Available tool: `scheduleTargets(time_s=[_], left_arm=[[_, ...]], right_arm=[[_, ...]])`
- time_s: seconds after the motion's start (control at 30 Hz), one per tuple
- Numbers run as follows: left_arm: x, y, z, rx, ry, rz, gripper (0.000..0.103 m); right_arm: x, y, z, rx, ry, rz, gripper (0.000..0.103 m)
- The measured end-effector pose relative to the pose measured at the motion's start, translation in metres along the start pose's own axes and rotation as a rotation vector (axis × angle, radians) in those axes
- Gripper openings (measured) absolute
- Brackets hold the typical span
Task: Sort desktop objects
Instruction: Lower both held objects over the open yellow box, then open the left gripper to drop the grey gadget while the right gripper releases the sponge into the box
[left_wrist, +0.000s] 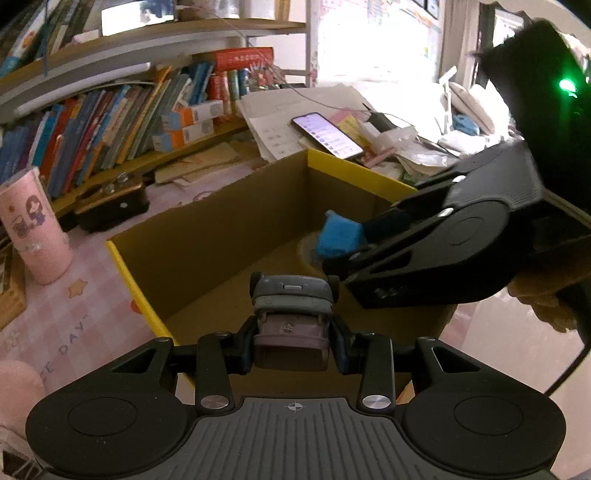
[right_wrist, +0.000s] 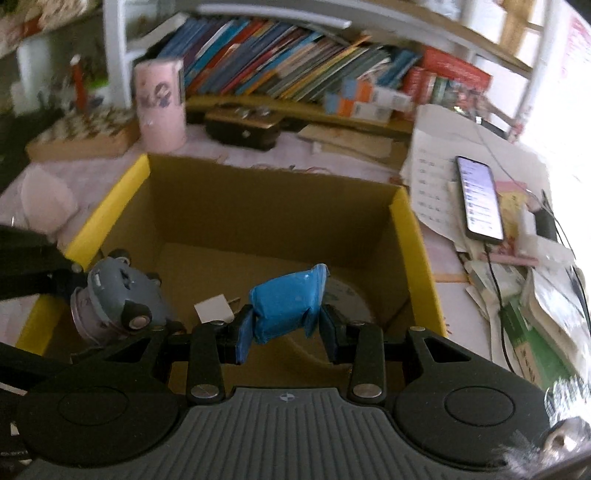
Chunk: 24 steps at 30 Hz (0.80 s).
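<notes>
An open cardboard box with yellow rims (left_wrist: 340, 168) (right_wrist: 110, 206) fills the middle of both views. My left gripper (left_wrist: 291, 341) is shut on a grey and mauve toy vehicle (left_wrist: 291, 295) and holds it over the near side of the box. That toy (right_wrist: 118, 291) shows at the left in the right wrist view. My right gripper (right_wrist: 286, 325) is shut on a small blue packet (right_wrist: 286, 302) above the box's inside. The packet (left_wrist: 338, 236) reaches in from the right in the left wrist view. A round disc (right_wrist: 347, 295) and a small white plug (right_wrist: 214, 308) lie on the box floor.
A pink patterned cup (left_wrist: 31, 225) (right_wrist: 160, 103) stands left of the box on a pink checked cloth. A dark case (left_wrist: 110, 201) and a row of books (left_wrist: 110, 122) lie behind. A lit phone (left_wrist: 327, 134) (right_wrist: 480, 197) rests on papers at the right, with cables.
</notes>
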<state>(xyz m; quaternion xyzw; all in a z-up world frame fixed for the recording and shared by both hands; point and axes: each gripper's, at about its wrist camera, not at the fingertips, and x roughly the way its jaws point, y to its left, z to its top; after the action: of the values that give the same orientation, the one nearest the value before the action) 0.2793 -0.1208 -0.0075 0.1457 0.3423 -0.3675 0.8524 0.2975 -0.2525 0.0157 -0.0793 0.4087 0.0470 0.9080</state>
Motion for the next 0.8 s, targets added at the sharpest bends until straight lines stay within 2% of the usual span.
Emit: scheduleTargets(time_s=[0.13, 0.3, 0.63, 0.73, 0.8], left_arm=[[0.001, -0.003, 0.001, 0.015, 0.011, 0.007, 0.039], [0.001, -0.003, 0.001, 0.015, 0.014, 0.004, 0.039], [-0.009, 0.0, -0.003, -0.022, -0.028, 0.013, 0.042], [-0.015, -0.001, -0.004, -0.017, -0.05, 0.035, 0.05], [-0.021, -0.001, -0.005, -0.017, -0.075, 0.056, 0.063]], right_arm=[[0.013, 0.005, 0.002, -0.06, 0.076, 0.042, 0.035], [0.025, 0.004, 0.003, -0.076, 0.131, 0.046, 0.035], [0.029, 0.005, -0.006, -0.053, 0.168, 0.057, 0.035], [0.027, 0.006, -0.007, -0.04, 0.166, 0.065, 0.036], [0.026, 0.006, -0.008, -0.034, 0.162, 0.063, 0.036]])
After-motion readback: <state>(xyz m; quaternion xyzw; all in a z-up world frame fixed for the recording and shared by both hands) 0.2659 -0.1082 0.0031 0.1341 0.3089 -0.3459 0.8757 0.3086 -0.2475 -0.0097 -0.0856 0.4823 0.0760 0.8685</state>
